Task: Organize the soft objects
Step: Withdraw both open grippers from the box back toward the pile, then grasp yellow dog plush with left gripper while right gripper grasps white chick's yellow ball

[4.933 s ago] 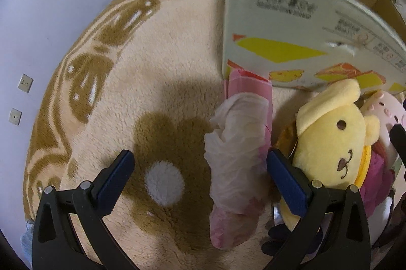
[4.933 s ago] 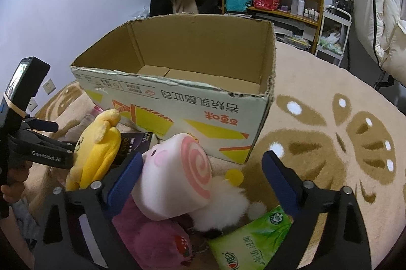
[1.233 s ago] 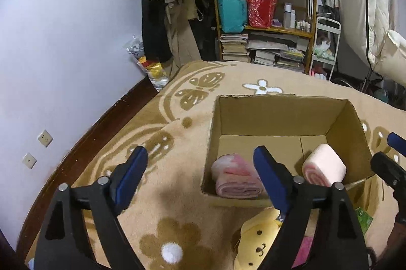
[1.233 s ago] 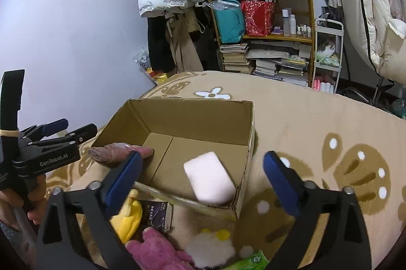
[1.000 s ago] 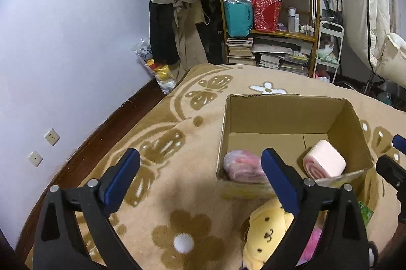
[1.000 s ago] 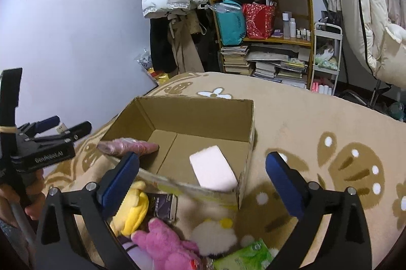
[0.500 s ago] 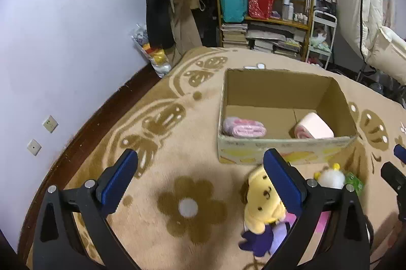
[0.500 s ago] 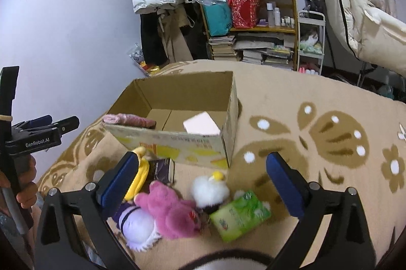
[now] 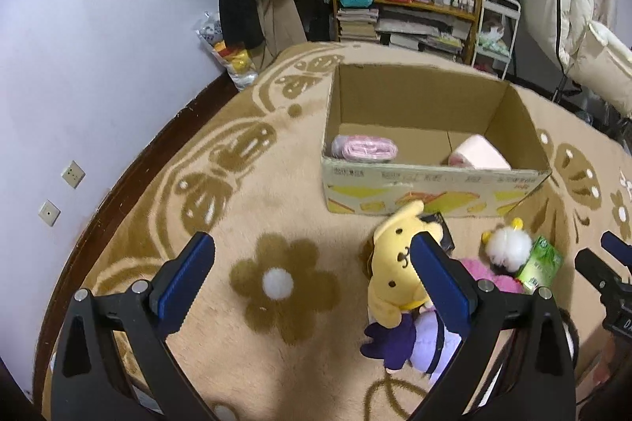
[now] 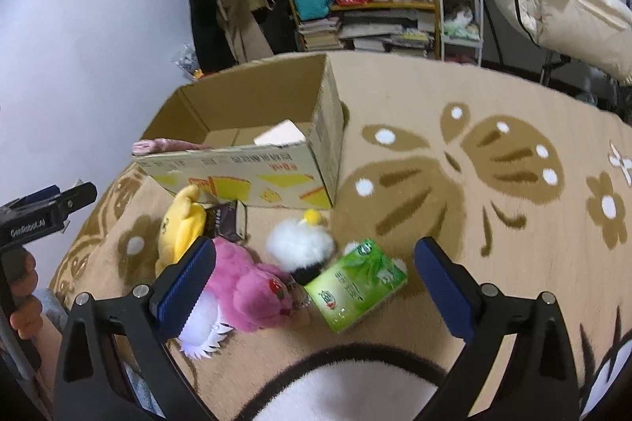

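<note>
Toys (image 10: 252, 286) crowd the box's (image 9: 434, 191) front wall; carpet (image 9: 158, 223) leftward lies bare.

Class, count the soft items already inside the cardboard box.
2: a pink roll at the left end of the cardboard box and a pink-and-white swirl cushion at the right end. The front wall could hide more.

left hand-held gripper (image 9: 312, 265) spread wide, empty | cardboard box (image 9: 430, 189) holds pink roll (image 9: 364, 147) | yellow plush (image 9: 397, 263) on rug
</note>
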{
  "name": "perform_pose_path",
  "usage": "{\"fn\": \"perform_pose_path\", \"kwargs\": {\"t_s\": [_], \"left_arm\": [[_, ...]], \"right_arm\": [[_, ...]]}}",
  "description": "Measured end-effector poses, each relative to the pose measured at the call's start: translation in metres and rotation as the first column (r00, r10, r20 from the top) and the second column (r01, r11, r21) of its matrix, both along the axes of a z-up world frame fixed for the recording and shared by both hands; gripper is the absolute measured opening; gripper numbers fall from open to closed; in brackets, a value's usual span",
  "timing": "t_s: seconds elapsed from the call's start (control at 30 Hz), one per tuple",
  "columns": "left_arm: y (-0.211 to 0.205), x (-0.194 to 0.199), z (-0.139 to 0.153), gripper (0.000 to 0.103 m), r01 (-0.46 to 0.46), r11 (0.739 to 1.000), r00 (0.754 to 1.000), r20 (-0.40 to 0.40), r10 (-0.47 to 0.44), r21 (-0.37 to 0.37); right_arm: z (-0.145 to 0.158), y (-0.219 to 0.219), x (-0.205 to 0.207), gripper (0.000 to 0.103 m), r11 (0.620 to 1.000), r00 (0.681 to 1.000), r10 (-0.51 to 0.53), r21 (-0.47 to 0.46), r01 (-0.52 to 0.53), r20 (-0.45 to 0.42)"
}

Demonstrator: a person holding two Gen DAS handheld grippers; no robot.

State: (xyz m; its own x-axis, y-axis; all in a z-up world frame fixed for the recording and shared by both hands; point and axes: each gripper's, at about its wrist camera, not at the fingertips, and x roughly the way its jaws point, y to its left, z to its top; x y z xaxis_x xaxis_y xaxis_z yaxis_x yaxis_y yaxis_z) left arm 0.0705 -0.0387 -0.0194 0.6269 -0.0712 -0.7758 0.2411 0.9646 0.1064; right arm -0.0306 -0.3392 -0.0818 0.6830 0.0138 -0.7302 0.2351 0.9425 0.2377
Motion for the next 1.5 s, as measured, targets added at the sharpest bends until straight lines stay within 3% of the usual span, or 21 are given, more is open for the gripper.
{"fn": "perform_pose_path", "kwargs": {"t_s": [0.17,0.37,1.0,1.2,1.3,1.5], "left_arm": [[-0.005,0.003,-0.014,0.099,0.013,1.0,0.999,-0.046,-0.013,0.009],[-0.012,0.009,-0.027,0.099,0.028,1.0,0.996,-0.091,-0.027,0.01],[-0.039,0.018,-0.052,0.099,0.078,0.996,0.987,-0.145,-0.07,0.047],[-0.052,0.018,-0.061,0.099,0.118,0.991,0.981,-0.16,-0.107,0.06],[-0.056,0.02,-0.067,0.099,0.131,0.99,0.976,-0.182,-0.119,0.057],[-0.068,0.022,-0.078,0.099,0.158,0.984,0.97,-0.203,-0.137,0.088]], "right_arm": [[-0.015,-0.007,0.005,0.103,0.999,0.998,-0.033,0.033,0.035,-0.057],[-0.024,-0.012,0.011,0.103,0.998,0.997,-0.053,0.038,0.055,-0.056],[-0.043,0.004,0.045,0.103,0.999,0.997,0.047,0.004,-0.047,-0.061],[-0.059,0.008,0.06,0.103,0.998,0.991,0.062,-0.003,-0.063,-0.117],[-0.067,0.009,0.065,0.096,0.997,0.985,0.074,0.007,-0.074,-0.153],[-0.073,0.007,0.072,0.096,0.997,0.986,0.075,0.011,-0.074,-0.149]]}}
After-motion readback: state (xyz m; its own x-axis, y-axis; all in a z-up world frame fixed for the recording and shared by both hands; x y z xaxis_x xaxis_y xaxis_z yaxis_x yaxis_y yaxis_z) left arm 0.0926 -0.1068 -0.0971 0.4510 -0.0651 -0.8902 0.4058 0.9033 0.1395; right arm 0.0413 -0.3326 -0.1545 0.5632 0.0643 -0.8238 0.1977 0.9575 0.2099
